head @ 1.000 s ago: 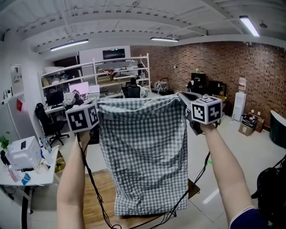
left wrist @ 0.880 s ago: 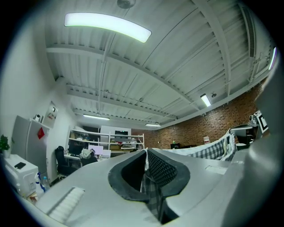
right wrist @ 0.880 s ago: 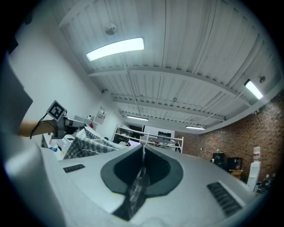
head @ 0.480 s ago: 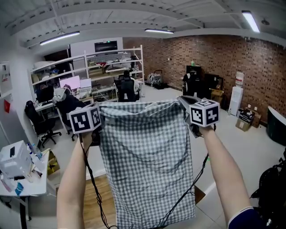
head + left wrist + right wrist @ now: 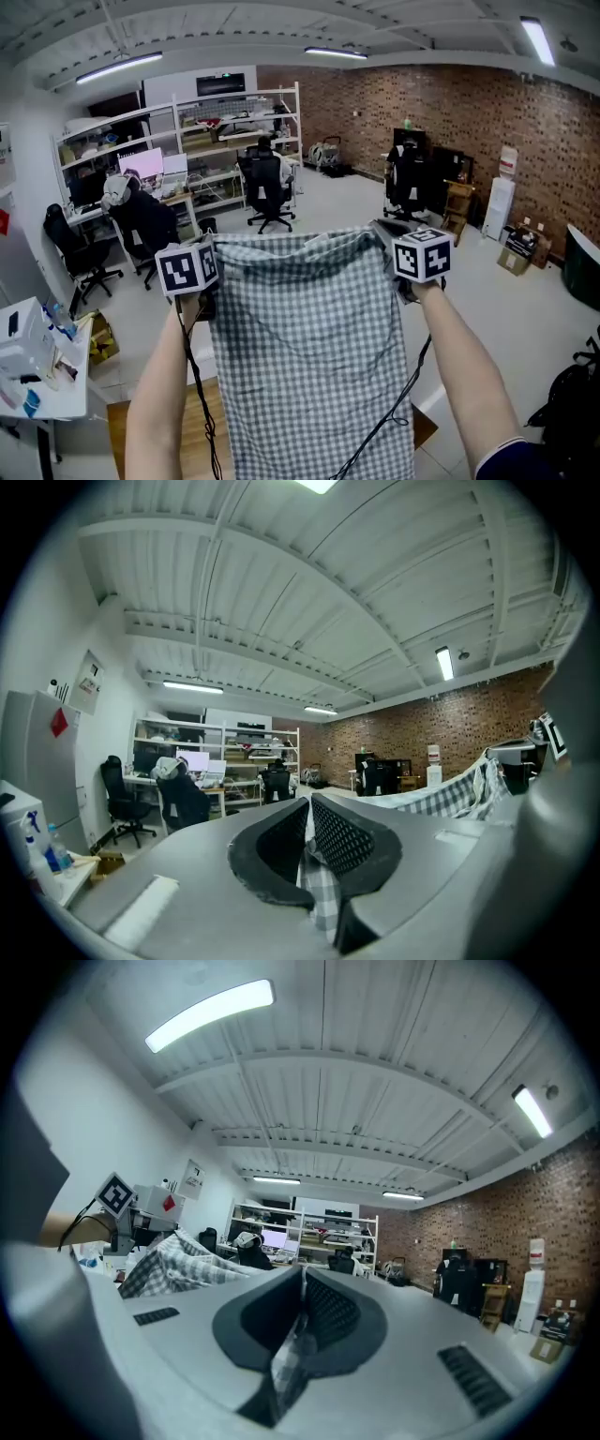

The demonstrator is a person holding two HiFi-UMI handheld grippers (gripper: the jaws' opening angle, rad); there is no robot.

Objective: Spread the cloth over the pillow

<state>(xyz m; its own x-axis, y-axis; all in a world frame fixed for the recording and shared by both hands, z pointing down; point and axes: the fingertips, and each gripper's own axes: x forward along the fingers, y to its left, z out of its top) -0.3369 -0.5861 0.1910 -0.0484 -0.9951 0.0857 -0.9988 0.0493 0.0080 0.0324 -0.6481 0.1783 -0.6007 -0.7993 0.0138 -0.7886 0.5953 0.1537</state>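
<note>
Grey-and-white checked fabric cloth (image 5: pixel 305 356) hangs between the left gripper (image 5: pixel 210 272) and right gripper (image 5: pixel 384 246) in the head view. It is lower than a second ago, likely starting down to spread; no pillow shows. Left gripper view: jaws clamped on one top corner. Right gripper view: jaws pinched on the other.

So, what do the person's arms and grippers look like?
The left gripper and right gripper have grey bodies and dark cross-hatched pads. Each carries a white cube with black square markers. Black cables hang below. The forearms are bare; a dark blue sleeve shows on the right.
</note>
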